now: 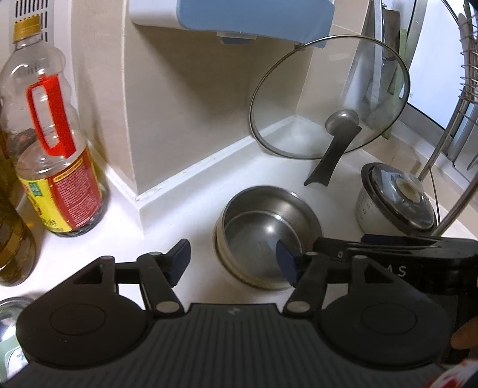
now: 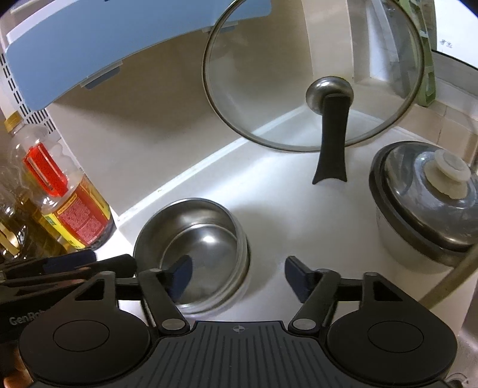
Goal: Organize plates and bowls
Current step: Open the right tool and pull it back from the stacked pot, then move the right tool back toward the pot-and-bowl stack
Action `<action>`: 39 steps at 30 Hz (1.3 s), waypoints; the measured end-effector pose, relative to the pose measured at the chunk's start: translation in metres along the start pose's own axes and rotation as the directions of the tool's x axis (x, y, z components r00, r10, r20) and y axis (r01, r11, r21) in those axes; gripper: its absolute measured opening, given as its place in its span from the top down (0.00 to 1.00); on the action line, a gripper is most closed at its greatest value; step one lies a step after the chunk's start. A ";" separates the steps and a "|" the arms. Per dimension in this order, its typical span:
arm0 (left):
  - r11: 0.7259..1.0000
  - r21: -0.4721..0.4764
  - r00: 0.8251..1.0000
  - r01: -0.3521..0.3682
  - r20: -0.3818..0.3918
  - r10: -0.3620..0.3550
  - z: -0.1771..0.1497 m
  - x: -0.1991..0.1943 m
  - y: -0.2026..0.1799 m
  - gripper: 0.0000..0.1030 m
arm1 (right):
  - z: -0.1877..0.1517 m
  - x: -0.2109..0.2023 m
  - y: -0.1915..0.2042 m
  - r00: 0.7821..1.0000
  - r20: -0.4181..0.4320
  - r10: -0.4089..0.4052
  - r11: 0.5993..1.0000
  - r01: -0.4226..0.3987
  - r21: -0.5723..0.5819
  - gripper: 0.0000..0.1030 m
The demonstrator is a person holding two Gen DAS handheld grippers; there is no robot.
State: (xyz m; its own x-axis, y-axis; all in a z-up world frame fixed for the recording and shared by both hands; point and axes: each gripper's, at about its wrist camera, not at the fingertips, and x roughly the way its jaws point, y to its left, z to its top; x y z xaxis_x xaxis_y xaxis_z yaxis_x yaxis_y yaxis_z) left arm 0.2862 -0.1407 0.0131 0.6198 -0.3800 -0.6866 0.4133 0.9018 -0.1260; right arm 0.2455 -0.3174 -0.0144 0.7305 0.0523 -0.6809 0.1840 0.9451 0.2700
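A stack of steel bowls (image 1: 263, 235) stands on the white counter (image 1: 179, 209) near the wall corner; it also shows in the right wrist view (image 2: 197, 238). My left gripper (image 1: 234, 262) is open, its right fingertip in front of the bowl's interior and its left fingertip over the counter to the left of the bowls. My right gripper (image 2: 239, 276) is open, its left fingertip in front of the bowl's interior and its right fingertip over bare counter. Neither holds anything. The right gripper's body (image 1: 403, 256) lies just right of the bowls.
A glass pot lid (image 1: 328, 98) with a black handle leans in the corner. A small lidded pot (image 2: 427, 209) stands at right. Oil bottles (image 1: 53, 143) stand at left. A wire dish rack (image 1: 460, 113) is at far right. A blue-and-white appliance (image 1: 233, 18) hangs above.
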 end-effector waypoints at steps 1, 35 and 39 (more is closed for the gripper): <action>1.000 0.000 1.000 -0.002 -0.003 0.002 -0.003 -0.003 0.000 0.38 | -0.003 -0.002 0.000 1.000 -0.003 -0.002 1.000 0.002 -0.009 0.28; 1.000 0.005 0.994 -0.028 -0.102 0.028 -0.109 -0.072 -0.021 0.37 | -0.121 -0.075 -0.010 0.992 -0.128 -0.001 1.000 0.003 0.015 0.25; 1.000 0.007 0.994 -0.029 -0.109 0.030 -0.117 -0.075 -0.024 0.37 | -0.130 -0.077 -0.010 0.990 -0.144 -0.001 1.000 0.003 0.013 0.25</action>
State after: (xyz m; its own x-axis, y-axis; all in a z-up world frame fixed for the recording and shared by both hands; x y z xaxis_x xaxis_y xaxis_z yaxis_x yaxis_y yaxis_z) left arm 0.1516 -0.1094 -0.0164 0.5555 -0.3284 -0.7639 0.4000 0.9110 -0.1008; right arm 0.1018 -0.2890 -0.0533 0.6283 0.0968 -0.7719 0.1952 0.9409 0.2769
